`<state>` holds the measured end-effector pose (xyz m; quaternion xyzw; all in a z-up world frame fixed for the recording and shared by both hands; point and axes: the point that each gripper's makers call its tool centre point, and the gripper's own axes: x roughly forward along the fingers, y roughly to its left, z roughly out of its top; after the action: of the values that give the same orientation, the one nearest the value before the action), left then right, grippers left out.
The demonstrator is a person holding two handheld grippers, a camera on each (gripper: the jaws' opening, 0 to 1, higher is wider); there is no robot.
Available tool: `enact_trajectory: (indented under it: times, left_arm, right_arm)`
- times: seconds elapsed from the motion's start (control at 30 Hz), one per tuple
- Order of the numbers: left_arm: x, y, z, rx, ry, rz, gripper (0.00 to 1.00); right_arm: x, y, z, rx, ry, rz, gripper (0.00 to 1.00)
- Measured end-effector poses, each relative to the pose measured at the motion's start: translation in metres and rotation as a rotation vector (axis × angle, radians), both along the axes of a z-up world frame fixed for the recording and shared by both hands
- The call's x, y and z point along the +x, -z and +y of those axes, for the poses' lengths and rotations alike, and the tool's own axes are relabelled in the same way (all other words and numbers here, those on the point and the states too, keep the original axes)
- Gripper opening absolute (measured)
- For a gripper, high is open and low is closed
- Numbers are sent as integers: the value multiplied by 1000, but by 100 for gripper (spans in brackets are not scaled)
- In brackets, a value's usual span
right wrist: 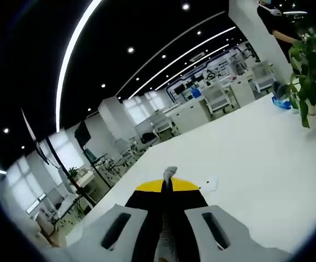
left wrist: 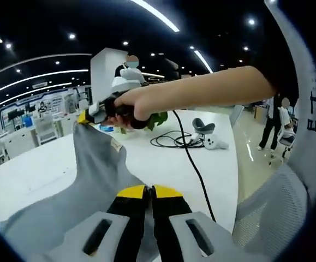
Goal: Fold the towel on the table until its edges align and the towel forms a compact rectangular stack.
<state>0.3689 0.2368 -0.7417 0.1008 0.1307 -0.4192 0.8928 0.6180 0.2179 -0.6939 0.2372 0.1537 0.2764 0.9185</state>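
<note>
Left gripper [left wrist: 148, 189] pinching grey towel [left wrist: 100, 164], lifted above white table [left wrist: 32, 169]; far corner clamped by right gripper [left wrist: 87, 115] (black cable [left wrist: 193, 158] nearby). Right gripper view: towel tip [right wrist: 169, 172] between closed jaws, potted plant [right wrist: 309, 82] far right.

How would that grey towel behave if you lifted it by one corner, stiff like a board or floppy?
Probably floppy: the grey towel sags in soft folds between the left gripper and the right gripper. It seems light, since thin pinches hold it up. It likely grips rather than slips; a small tuft stays pinched.
</note>
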Motion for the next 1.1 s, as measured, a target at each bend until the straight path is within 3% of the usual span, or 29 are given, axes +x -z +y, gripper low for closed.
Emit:
enact_trajectory:
  times: [0.43, 1.1]
  left_arm:
    - [-2, -27, 72, -34, -116, -51, 4]
    - [-12, -46, 165, -29, -211, -91, 4]
  right_arm:
    - [-2, -27, 57, 19, -38, -24, 0]
    - [-15, -54, 178, 27, -136, -53, 0]
